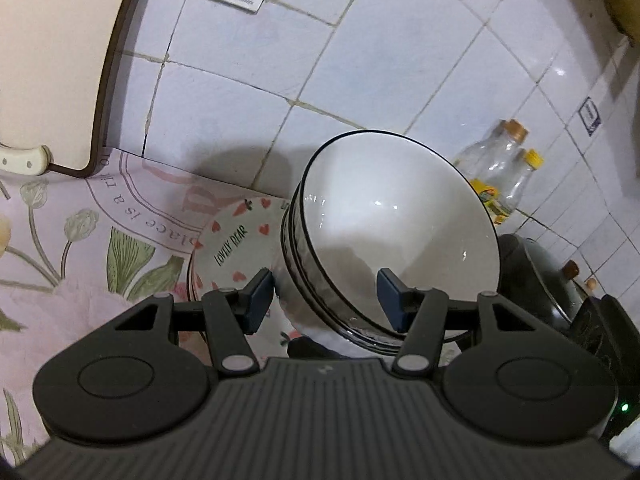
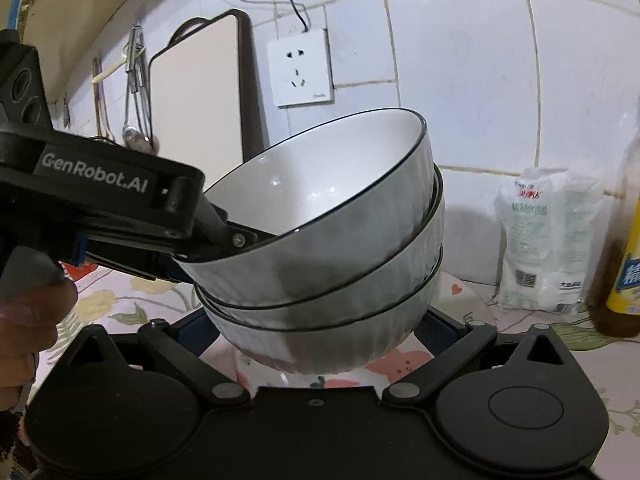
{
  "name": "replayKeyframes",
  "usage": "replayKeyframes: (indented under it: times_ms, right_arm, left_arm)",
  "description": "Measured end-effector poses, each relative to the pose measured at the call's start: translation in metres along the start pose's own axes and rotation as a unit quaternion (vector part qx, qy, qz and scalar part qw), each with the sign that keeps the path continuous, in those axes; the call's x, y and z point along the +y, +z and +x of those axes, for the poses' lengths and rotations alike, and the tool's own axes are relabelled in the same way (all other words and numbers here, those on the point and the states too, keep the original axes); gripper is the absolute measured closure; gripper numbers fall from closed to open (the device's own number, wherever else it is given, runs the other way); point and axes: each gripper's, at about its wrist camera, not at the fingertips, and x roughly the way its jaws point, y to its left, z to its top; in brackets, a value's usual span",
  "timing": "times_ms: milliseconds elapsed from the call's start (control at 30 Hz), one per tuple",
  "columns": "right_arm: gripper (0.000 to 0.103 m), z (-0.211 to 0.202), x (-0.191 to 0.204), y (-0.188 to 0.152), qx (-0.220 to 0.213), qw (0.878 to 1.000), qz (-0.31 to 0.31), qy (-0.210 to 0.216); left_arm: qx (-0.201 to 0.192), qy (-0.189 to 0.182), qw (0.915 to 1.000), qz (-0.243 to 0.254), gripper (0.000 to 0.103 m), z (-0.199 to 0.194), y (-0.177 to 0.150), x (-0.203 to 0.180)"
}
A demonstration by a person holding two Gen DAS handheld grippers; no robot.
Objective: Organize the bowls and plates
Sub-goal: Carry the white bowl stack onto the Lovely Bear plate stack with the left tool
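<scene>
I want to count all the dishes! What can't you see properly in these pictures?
- Plates, left wrist view: the stack of bowls and the left gripper cover most; number unclear.
- Bottom bowl's base, right wrist view: hidden behind the right gripper.
- Dark pot, left wrist view: half behind the bowls.
- Yellow bottle, right wrist view: cut by the edge.

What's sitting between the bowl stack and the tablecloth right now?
A strawberry-print plate lies under the bowl stack; the left wrist view shows it on the floral tablecloth.
</scene>
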Motion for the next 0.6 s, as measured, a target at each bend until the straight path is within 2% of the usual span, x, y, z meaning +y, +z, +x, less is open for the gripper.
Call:
replayKeyframes:
  times_ms: [333, 600]
  right_arm:
    - [0.0, 0.037, -0.019, -0.005, 0.04, 0.999, 0.003, -0.005]
    - [0.0, 0.053, -0.029, -0.007, 0.069, 0.997, 0.042, 0.008]
  left_arm:
    - [0.031, 0.004, 0.9994, -0.012, 0.048, 0.041, 0.005, 0.015]
    - [0.045, 0.004, 0.9985, -0.032, 0.048, 0.054, 0.008, 0.027]
